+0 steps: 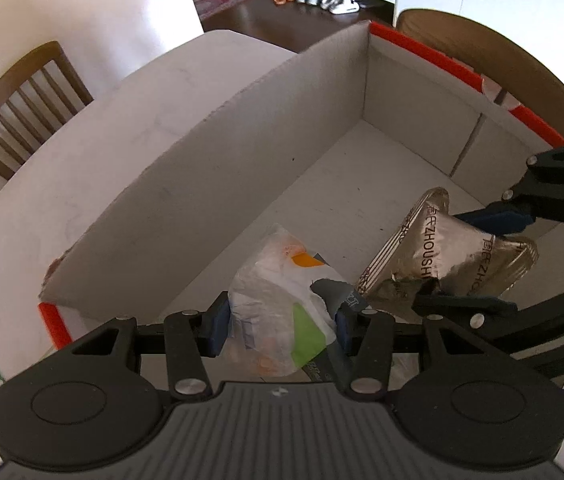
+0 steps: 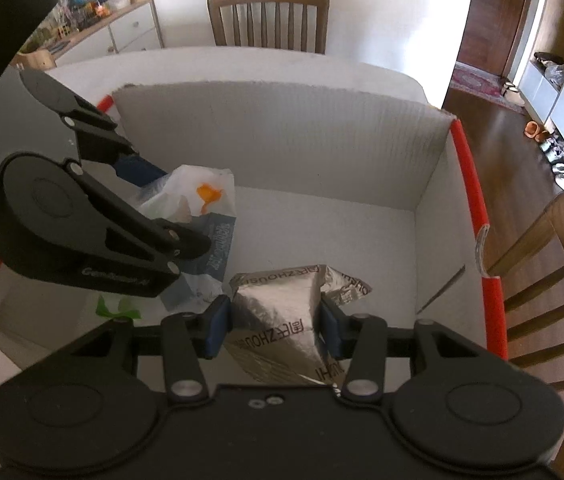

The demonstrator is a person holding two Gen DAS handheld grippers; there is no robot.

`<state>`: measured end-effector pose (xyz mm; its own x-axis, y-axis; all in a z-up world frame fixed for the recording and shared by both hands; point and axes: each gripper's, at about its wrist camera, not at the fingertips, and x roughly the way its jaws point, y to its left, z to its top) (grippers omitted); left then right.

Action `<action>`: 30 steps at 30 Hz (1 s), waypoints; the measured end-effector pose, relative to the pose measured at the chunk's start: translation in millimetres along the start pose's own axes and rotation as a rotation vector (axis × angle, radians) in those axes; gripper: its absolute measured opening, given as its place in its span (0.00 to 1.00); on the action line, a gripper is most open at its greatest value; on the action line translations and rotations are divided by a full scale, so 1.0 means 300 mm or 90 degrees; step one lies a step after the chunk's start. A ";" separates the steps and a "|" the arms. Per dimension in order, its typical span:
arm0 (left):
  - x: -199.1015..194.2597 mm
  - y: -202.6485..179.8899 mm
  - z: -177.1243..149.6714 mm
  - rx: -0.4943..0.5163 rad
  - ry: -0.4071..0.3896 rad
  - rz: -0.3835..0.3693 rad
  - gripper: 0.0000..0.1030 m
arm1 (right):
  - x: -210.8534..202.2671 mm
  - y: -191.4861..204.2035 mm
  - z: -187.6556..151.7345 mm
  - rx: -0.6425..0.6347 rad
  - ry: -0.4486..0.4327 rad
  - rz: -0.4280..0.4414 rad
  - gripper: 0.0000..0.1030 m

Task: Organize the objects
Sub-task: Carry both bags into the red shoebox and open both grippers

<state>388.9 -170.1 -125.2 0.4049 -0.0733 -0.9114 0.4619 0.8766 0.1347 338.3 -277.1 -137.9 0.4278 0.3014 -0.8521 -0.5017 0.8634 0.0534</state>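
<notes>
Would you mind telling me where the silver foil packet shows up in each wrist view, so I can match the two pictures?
Left wrist: silver foil packet sits right of centre, clamped by the right gripper.
Right wrist: bottom centre, between that camera's own fingers.
Shared landmark: the cardboard box's red-edged wall.

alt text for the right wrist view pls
The right gripper is shut on a crinkled silver foil packet inside a white cardboard box with red edge strips. To its left, the left gripper holds a translucent white plastic bag in the same box.
</notes>
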 end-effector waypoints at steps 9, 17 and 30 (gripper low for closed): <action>0.061 -0.001 0.003 0.011 0.028 -0.016 0.50 | 0.029 0.005 -0.011 -0.001 0.043 0.007 0.45; 0.083 -0.005 -0.011 0.006 0.037 -0.021 0.53 | 0.038 0.008 0.013 0.005 0.058 0.004 0.50; 0.024 -0.013 -0.014 -0.006 0.008 -0.015 0.59 | -0.019 0.000 0.057 0.004 0.022 0.015 0.61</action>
<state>386.8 -172.0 -134.0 0.3843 -0.0881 -0.9190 0.4642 0.8789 0.1098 348.7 -271.8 -124.2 0.3895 0.3081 -0.8679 -0.5066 0.8587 0.0774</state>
